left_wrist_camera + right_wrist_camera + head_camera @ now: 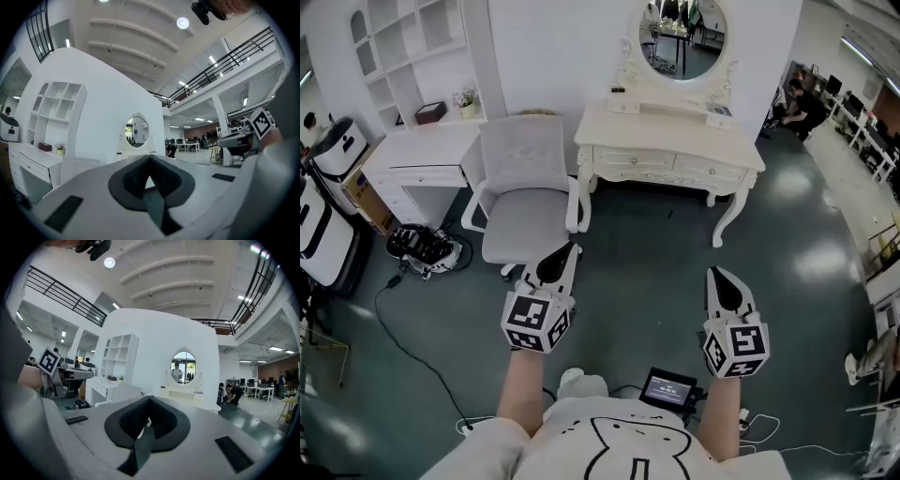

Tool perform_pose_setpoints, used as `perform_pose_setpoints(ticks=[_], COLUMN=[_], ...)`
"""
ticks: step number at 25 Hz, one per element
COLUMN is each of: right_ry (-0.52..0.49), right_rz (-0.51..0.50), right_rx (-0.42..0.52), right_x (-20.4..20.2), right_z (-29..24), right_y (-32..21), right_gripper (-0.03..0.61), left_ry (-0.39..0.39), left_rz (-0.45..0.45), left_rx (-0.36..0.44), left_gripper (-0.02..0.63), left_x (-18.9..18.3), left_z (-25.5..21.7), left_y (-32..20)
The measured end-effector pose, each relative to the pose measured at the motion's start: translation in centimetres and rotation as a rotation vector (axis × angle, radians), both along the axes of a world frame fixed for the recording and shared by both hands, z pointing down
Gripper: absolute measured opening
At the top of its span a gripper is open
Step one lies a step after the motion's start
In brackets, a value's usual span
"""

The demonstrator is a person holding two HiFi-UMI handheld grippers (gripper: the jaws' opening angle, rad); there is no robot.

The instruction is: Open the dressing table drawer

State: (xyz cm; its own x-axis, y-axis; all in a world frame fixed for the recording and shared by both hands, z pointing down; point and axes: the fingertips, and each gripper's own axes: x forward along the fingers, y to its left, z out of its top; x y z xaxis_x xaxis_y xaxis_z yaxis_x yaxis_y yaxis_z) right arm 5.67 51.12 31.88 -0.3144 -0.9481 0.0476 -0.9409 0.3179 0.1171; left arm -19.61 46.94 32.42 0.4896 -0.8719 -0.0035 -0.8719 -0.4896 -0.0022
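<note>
A cream dressing table with an oval mirror stands against the white wall ahead; its drawers sit closed along the front. My left gripper hangs over the floor near the chair, well short of the table, jaws shut and empty. My right gripper hovers to the right at a similar distance, jaws together with nothing between them. In the left gripper view the mirror shows far ahead above the shut left gripper; the right gripper view shows the mirror beyond the right gripper.
A white office chair stands left of the dressing table, close to my left gripper. A white desk and shelves lie further left, with bags and cables on the floor. A person crouches at the far right.
</note>
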Motion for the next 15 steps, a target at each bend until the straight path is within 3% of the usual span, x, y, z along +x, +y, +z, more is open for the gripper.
perform_pose_setpoints(ticks=[6, 15], right_ry=[-0.007, -0.006], right_rz=[0.006, 0.032], right_rx=[-0.013, -0.007], right_x=[0.7, 1.6], right_z=[1.0, 0.9], right_y=[-2.2, -9.8], right_gripper=[0.021, 0.021], left_ry=[-0.013, -0.005], left_rz=[0.018, 0.04], left_rx=[-0.006, -0.008], left_gripper=[0.003, 0.003], left_x=[1.2, 2.3], left_z=[0.5, 1.0], left_y=[-2.8, -11.3])
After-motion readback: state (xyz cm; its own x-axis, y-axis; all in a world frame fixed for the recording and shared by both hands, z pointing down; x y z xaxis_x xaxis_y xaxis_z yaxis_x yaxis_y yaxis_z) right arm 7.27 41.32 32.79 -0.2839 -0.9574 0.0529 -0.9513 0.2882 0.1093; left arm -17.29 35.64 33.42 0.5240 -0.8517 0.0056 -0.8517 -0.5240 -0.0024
